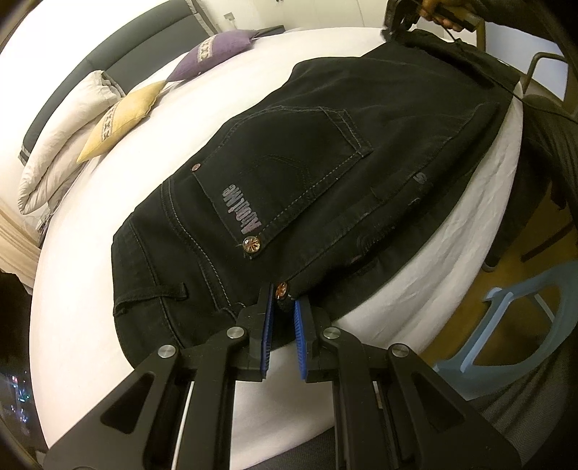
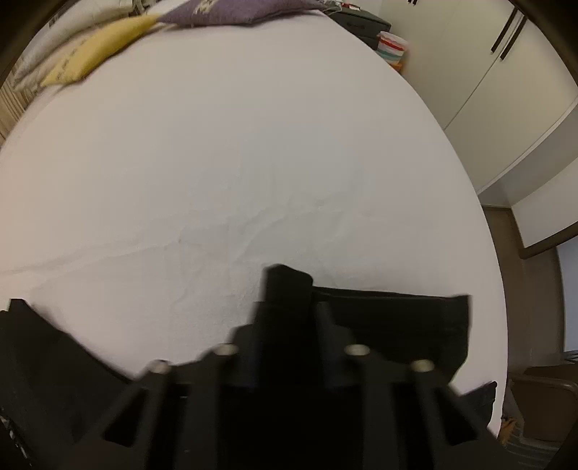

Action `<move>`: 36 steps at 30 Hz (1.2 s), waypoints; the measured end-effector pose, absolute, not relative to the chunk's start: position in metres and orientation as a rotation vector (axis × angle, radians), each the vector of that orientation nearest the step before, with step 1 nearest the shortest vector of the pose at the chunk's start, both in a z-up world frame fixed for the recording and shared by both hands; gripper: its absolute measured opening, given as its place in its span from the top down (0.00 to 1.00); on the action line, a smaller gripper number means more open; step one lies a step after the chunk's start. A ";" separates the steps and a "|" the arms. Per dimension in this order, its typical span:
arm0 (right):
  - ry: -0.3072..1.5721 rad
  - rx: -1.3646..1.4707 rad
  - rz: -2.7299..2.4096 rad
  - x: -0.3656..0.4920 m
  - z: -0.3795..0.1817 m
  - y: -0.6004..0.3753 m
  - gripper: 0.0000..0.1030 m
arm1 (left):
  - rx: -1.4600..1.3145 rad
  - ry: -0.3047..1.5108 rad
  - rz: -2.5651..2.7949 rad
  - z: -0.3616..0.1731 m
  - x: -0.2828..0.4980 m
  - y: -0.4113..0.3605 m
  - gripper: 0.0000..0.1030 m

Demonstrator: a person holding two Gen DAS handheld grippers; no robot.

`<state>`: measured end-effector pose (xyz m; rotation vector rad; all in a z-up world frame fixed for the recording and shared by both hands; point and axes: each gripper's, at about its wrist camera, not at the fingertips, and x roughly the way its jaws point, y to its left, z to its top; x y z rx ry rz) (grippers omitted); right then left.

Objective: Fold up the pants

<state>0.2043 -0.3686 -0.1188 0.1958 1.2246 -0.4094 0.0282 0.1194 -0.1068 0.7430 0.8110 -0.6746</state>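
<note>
Black jeans (image 1: 325, 170) lie on the white bed (image 1: 119, 224), back pocket with grey lettering up. My left gripper (image 1: 283, 303) is shut on the jeans' waistband edge by a copper rivet, blue pads pinching the cloth. My right gripper (image 1: 397, 21) shows at the top of the left wrist view, holding the jeans' far end lifted. In the right wrist view the right gripper (image 2: 289, 289) is shut on a black fold of the jeans (image 2: 390, 321), blurred by motion; the fingertips are wrapped in cloth.
Yellow (image 1: 119, 119) and purple (image 1: 213, 54) cushions and a white pillow (image 1: 68, 133) lie at the bed's head. A light blue plastic chair (image 1: 505, 318) stands beside the bed. White wardrobe doors (image 2: 487, 72) and a striped basket (image 2: 392, 47) stand beyond the bed.
</note>
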 end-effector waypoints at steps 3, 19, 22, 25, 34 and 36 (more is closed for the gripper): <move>1.167 0.246 -0.385 0.191 -0.105 -0.371 0.92 | 0.742 0.813 -0.666 -0.108 0.028 0.118 0.90; 0.712 0.651 -0.403 0.015 -0.038 -0.434 0.92 | 0.675 0.887 -0.599 -0.105 0.039 0.116 0.90; 0.691 0.730 -0.443 -0.030 -0.054 -0.446 0.93 | 0.663 0.908 -0.584 -0.104 0.043 0.115 0.90; 0.716 0.836 -0.479 -0.069 -0.086 -0.455 0.93 | 0.650 0.931 -0.572 -0.104 0.049 0.114 0.89; 0.738 1.030 -0.495 -0.114 -0.147 -0.461 0.93 | 0.667 0.962 -0.511 -0.106 0.050 0.106 0.89; 0.731 1.029 -0.496 -0.115 -0.145 -0.463 0.93 | 0.666 0.964 -0.497 -0.106 0.048 0.104 0.89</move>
